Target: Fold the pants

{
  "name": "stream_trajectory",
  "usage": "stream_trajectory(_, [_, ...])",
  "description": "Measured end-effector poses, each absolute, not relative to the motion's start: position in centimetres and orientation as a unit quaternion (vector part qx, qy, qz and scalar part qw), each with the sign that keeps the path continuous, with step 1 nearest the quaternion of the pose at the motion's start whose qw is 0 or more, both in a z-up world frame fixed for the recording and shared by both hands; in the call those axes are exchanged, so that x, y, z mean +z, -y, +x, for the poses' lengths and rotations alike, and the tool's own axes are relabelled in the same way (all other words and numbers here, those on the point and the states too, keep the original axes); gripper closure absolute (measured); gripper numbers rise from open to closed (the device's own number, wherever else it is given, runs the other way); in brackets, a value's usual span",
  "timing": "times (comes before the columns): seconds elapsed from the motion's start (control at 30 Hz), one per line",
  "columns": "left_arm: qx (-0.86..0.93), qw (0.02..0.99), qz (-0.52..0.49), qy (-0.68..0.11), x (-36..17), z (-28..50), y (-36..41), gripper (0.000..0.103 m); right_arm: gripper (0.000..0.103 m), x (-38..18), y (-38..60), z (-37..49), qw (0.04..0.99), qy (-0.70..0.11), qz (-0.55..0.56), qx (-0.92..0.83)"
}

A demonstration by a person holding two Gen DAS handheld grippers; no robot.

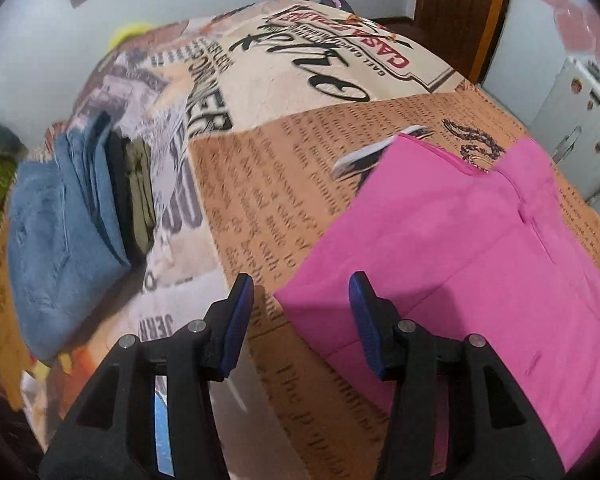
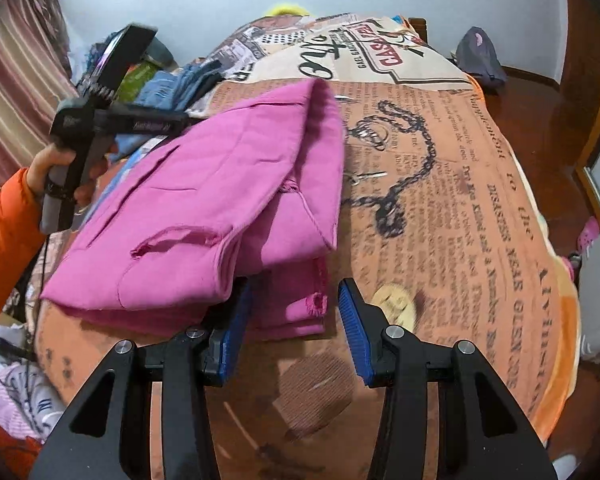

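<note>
Pink pants (image 2: 220, 200) lie folded into a thick bundle on the printed bedspread (image 2: 460, 208); they also show in the left wrist view (image 1: 480, 248) at the right. My left gripper (image 1: 300, 304) is open and empty, hovering at the near left corner of the pants. My right gripper (image 2: 294, 304) is open and empty, its left finger tucked under the near edge of the pants. The left gripper's body (image 2: 88, 120), held by a hand in an orange sleeve, shows at the left of the right wrist view.
A stack of folded jeans and dark clothes (image 1: 72, 216) sits on the bed to the left. A white fridge (image 1: 572, 112) stands far right. Loose clothes (image 2: 24, 392) lie on the floor at left. A dark bag (image 2: 480, 56) lies beyond the bed.
</note>
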State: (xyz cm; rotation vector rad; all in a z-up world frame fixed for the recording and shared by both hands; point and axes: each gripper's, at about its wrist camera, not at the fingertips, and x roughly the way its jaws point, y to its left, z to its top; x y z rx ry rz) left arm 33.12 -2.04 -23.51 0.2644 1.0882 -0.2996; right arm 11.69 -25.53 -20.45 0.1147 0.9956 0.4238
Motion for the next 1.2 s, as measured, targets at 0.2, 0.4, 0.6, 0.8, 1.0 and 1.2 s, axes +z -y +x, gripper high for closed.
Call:
stream_trajectory(0.2, [-0.14, 0.837, 0.107, -0.518, -23.7, 31.3, -1.1, 0.052, 0.062, -21.4, 26.4, 15.6, 0.856, -0.482, 0.031, 0.186])
stream_trajectory(0.4, [-0.119, 0.845, 0.119, -0.508, -22.9, 27.8, -1.5, 0.056, 0.062, -22.4, 26.4, 21.3, 0.865, -0.472, 0.001, 0.169])
stream_trajectory(0.6, [-0.098, 0.854, 0.106, -0.5, -22.5, 23.9, -1.1, 0.062, 0.061, -22.1, 27.7, 23.7, 0.873, -0.461, 0.017, 0.16])
stream_trajectory(0.8, [-0.099, 0.861, 0.083, -0.491, -20.3, 23.2, -1.8, 0.069, 0.062, -20.3, 29.7, 22.4, 0.886, -0.443, 0.02, 0.133])
stream_trajectory(1.0, [-0.112, 0.882, 0.054, -0.455, -16.7, 25.6, -2.3, 0.069, 0.061, -17.1, 31.0, 20.4, 0.901, -0.416, 0.01, 0.122])
stream_trajectory(1.2, [-0.132, 0.869, 0.034, -0.475, -18.5, 28.6, -0.5, 0.069, 0.06, -17.0, 29.2, 20.9, 0.899, -0.412, 0.026, 0.147])
